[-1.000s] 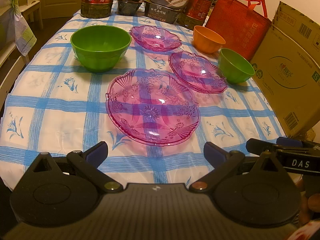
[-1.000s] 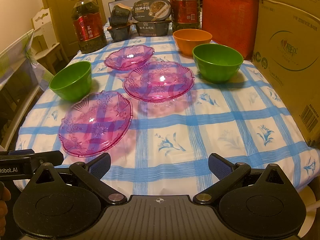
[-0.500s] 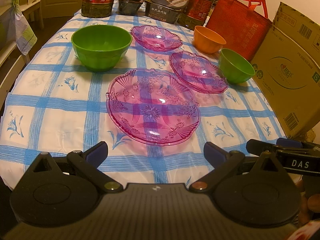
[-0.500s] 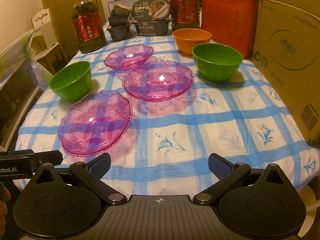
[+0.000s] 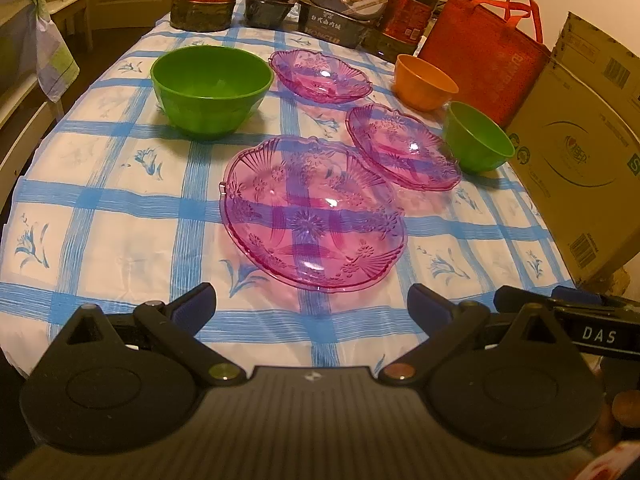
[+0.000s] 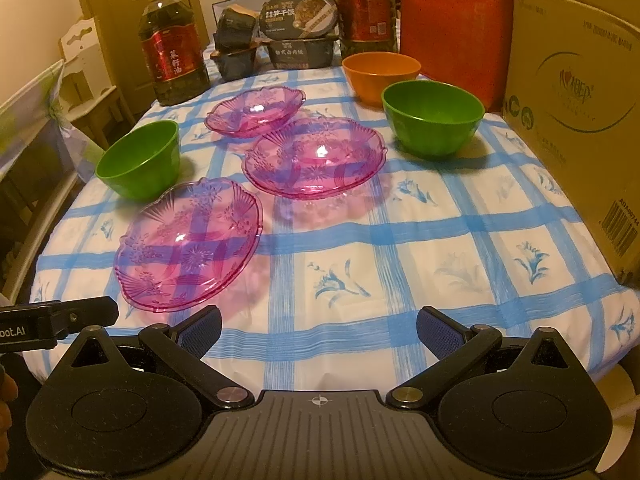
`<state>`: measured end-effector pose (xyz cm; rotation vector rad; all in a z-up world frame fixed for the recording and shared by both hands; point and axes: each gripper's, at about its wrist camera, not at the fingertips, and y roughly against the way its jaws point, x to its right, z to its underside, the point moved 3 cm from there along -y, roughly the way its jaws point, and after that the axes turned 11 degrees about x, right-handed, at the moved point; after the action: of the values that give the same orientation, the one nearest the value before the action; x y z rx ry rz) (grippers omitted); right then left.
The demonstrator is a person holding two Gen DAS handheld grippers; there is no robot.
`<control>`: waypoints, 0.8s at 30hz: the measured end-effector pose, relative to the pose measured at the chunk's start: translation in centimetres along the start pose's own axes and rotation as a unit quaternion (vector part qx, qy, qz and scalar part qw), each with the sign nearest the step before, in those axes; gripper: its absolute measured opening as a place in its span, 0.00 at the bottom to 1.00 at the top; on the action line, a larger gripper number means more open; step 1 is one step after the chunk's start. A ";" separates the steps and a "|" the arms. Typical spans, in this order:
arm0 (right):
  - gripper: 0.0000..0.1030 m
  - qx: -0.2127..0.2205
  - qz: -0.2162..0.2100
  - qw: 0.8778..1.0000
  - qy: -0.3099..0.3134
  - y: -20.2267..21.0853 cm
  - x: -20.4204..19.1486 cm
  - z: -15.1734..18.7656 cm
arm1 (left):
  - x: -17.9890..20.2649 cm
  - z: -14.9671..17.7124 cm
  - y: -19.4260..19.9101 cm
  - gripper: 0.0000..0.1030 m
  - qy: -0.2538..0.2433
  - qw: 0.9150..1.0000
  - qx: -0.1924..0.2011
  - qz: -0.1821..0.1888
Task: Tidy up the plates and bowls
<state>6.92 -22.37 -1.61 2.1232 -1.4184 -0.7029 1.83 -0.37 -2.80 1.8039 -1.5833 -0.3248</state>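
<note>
Left wrist view: left gripper [image 5: 312, 306] fingers spread wide, empty, at bottom frame; right gripper [image 6: 319, 326] likewise. Nearest pink glass plate [image 5: 312, 212] sits mid-frame on the desk [image 5: 120, 236]; two more plates and green bowl [image 5: 211, 84] lie beyond.

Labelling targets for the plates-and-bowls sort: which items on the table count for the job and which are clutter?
Job items:
- three pink plates: near, middle, far
- two green bowls: left, right
- orange bowl

Clutter:
- two oil bottles
- boxed meals
- red bag
- cardboard box
</note>
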 end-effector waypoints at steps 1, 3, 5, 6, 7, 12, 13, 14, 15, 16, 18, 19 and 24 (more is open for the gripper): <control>1.00 0.000 0.000 1.000 -0.001 -0.1 0.0 0.0 | 0.0 0.0 0.0 0.98 0.001 1.000 0.000 0.000; 1.00 0.001 -0.001 1.000 -0.001 -0.1 -0.1 0.0 | -0.2 0.0 -0.1 0.98 0.004 1.000 0.000 0.001; 1.00 0.001 0.000 1.000 0.000 -0.2 -0.1 0.0 | -0.4 -0.1 -0.2 0.98 0.007 1.000 -0.001 0.003; 1.00 0.001 -0.001 1.000 0.000 -0.1 -0.1 0.0 | -0.5 -0.1 -0.2 0.98 0.007 1.000 -0.002 0.004; 1.00 0.002 -0.001 1.000 0.001 -0.2 -0.1 0.0 | -0.6 -0.1 -0.3 0.98 0.006 1.000 -0.002 0.004; 1.00 0.011 -0.006 1.000 0.009 -0.4 -0.3 0.0 | -1.3 -0.2 -0.6 0.98 0.020 1.000 -0.002 0.006; 1.00 0.014 -0.007 1.000 0.012 -0.4 -0.4 0.0 | -1.6 -0.2 -0.6 0.98 0.023 1.000 -0.001 0.007; 1.00 0.016 -0.009 1.000 0.017 -0.5 -0.6 0.0 | -1.8 -0.3 -0.7 0.98 0.026 1.000 0.001 0.006; 1.00 0.017 -0.011 1.000 0.021 -0.6 -0.7 0.0 | -2.2 -0.4 -0.7 0.98 0.033 0.999 0.005 0.002; 1.00 0.019 -0.015 0.999 0.022 -0.8 -0.9 0.1 | -2.7 -0.5 -0.7 0.98 0.041 0.999 0.010 -0.001; 1.00 0.023 -0.029 0.999 0.016 -1.1 -0.9 0.1 | -3.6 -0.7 -0.9 0.98 0.055 0.998 0.015 -0.007; 1.00 0.021 -0.032 0.999 0.013 -1.3 -0.9 0.1 | -4.0 -0.9 -1.1 0.98 0.060 0.998 0.016 -0.009; 0.99 0.015 -0.041 0.999 -0.002 -2.4 -1.0 -0.2 | -6.0 -1.8 -2.1 0.98 0.073 0.997 0.021 -0.019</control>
<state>8.37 -20.56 -2.90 2.2154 -1.3600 -0.7218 3.18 5.93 -4.39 1.8473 -1.4656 -0.1753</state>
